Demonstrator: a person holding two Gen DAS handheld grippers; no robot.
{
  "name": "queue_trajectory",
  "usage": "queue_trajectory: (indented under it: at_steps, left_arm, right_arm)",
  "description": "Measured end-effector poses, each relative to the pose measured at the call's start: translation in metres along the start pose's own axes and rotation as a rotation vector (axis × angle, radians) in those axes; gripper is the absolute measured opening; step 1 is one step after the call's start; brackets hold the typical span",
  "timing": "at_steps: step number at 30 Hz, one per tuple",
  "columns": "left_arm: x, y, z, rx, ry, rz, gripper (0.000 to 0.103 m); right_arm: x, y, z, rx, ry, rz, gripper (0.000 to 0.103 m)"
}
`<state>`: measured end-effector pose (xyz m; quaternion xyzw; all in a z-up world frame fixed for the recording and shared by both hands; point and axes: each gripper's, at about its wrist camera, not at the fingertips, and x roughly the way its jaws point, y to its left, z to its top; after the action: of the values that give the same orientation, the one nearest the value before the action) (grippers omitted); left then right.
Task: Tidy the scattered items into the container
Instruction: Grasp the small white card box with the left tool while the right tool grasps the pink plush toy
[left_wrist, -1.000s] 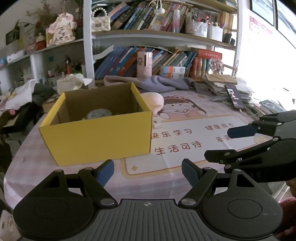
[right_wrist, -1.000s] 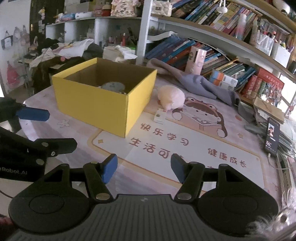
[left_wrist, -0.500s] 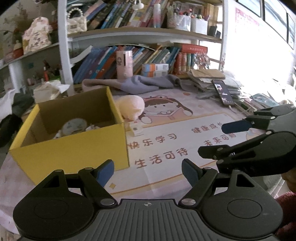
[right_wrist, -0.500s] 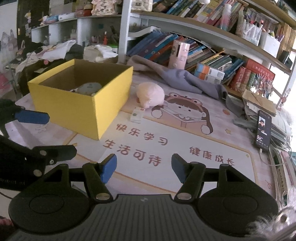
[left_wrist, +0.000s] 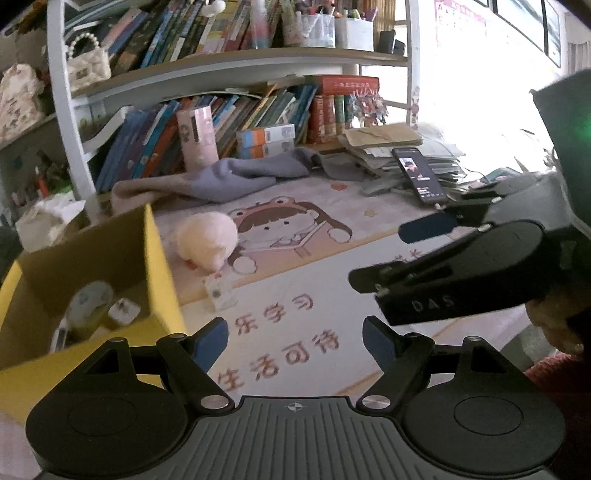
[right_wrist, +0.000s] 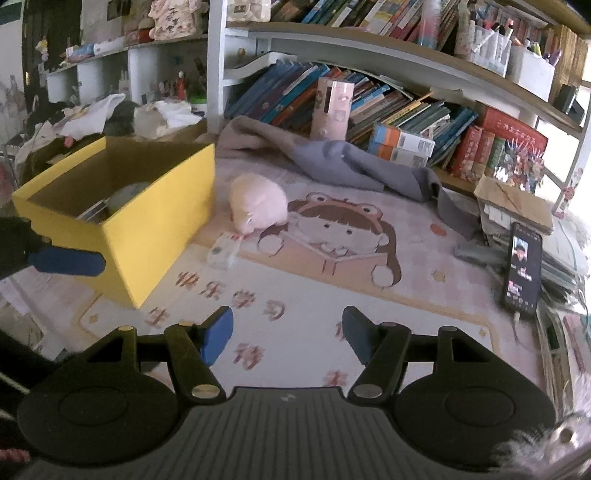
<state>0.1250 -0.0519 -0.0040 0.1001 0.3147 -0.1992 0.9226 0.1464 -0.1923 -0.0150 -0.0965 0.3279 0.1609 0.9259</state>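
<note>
A yellow cardboard box (left_wrist: 162, 258) (right_wrist: 155, 221) stands open at the left of the table, with a round tin (left_wrist: 88, 301) and a small white block (left_wrist: 123, 312) inside. A pale pink plush toy (left_wrist: 207, 240) (right_wrist: 258, 205) lies just right of the box. A small white box (left_wrist: 221, 293) (right_wrist: 223, 253) lies in front of the plush. My left gripper (left_wrist: 295, 341) is open and empty above the mat. My right gripper (right_wrist: 288, 334) is open and empty, and it shows at the right of the left wrist view (left_wrist: 424, 229).
A grey cloth (right_wrist: 332, 162) lies behind the plush along the bookshelf. A phone (right_wrist: 522, 266) leans on a paper stack at the right. A pink carton (right_wrist: 332, 107) stands at the shelf foot. A printed mat (right_wrist: 332, 280) covers the table.
Both grippers have swung right and moved forward toward the plush and small white box. The yellow box has slid to the left of both views. Both stay open.
</note>
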Motion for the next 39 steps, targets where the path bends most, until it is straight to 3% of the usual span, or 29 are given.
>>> queue_trajectory:
  at_steps: [10,13,21,23,31,35,39]
  left_arm:
    - [0.050,-0.012,0.025,-0.078,0.053,0.110,0.081]
    - [0.065,-0.012,0.031,-0.110,0.070,0.144,0.073]
    - [0.114,-0.007,0.047,-0.226,0.081,0.305,0.066]
    - [0.129,-0.006,0.049,-0.233,0.086,0.340,0.061]
    - [0.163,0.018,0.050,-0.324,0.112,0.451,0.059]
    - [0.182,0.034,0.048,-0.381,0.146,0.495,0.046]
    - [0.194,0.045,0.047,-0.436,0.175,0.537,0.045]
  right_arm:
    - [0.037,-0.049,0.025,-0.037,-0.007,0.098,0.064]
    - [0.053,-0.063,0.032,-0.045,0.000,0.146,0.064]
    - [0.108,-0.087,0.066,-0.036,0.016,0.283,0.064]
    - [0.122,-0.086,0.077,-0.060,0.007,0.311,0.064]
    - [0.172,-0.066,0.111,-0.162,-0.016,0.396,0.064]
    - [0.196,-0.052,0.121,-0.195,-0.009,0.429,0.064]
    - [0.218,-0.038,0.128,-0.221,0.013,0.457,0.064]
